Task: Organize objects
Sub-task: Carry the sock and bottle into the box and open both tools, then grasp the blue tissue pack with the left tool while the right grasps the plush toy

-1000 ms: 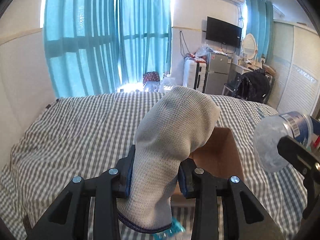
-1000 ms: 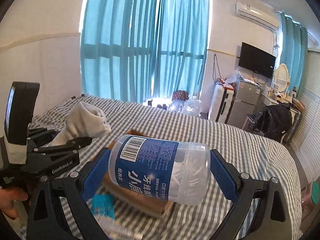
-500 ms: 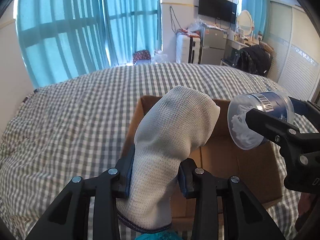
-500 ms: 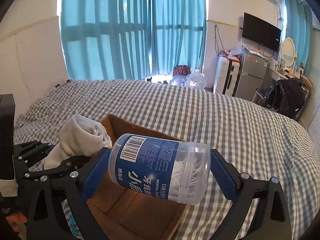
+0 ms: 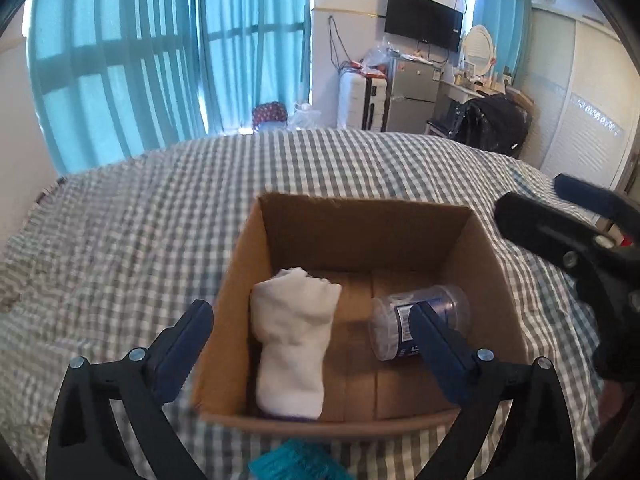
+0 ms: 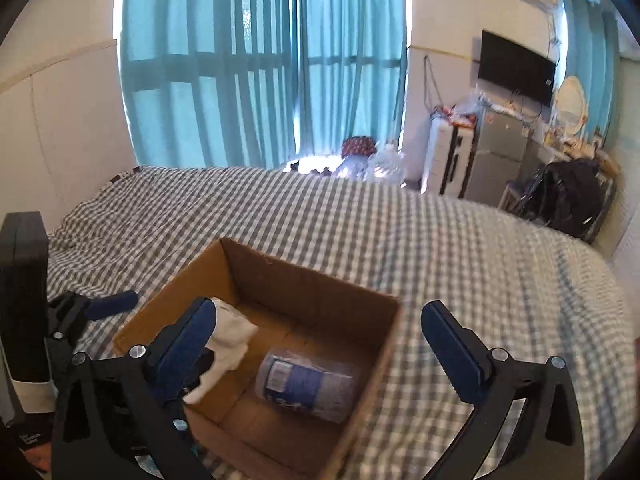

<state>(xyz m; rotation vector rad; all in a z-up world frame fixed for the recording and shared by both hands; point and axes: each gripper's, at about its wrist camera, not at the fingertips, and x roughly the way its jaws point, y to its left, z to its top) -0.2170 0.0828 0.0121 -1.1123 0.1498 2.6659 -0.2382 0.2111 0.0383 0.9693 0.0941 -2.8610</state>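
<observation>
Your left gripper point(image 5: 310, 334): fingers apart, empty.
Your right gripper point(image 6: 320, 338): fingers apart, empty.
Box point(image 5: 360, 216): sock point(image 5: 294, 340) beside jar point(image 5: 420, 326).

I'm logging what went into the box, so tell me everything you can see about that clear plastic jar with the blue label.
The jar is a clear plastic cylinder wrapped in a blue label with a white barcode patch. It lies on its side on the floor of the open cardboard box, in the right half, apart from the white sock lying to its left. Something pale shows inside, too blurred to identify. Neither claw touches it; it rests only on the cardboard.
</observation>
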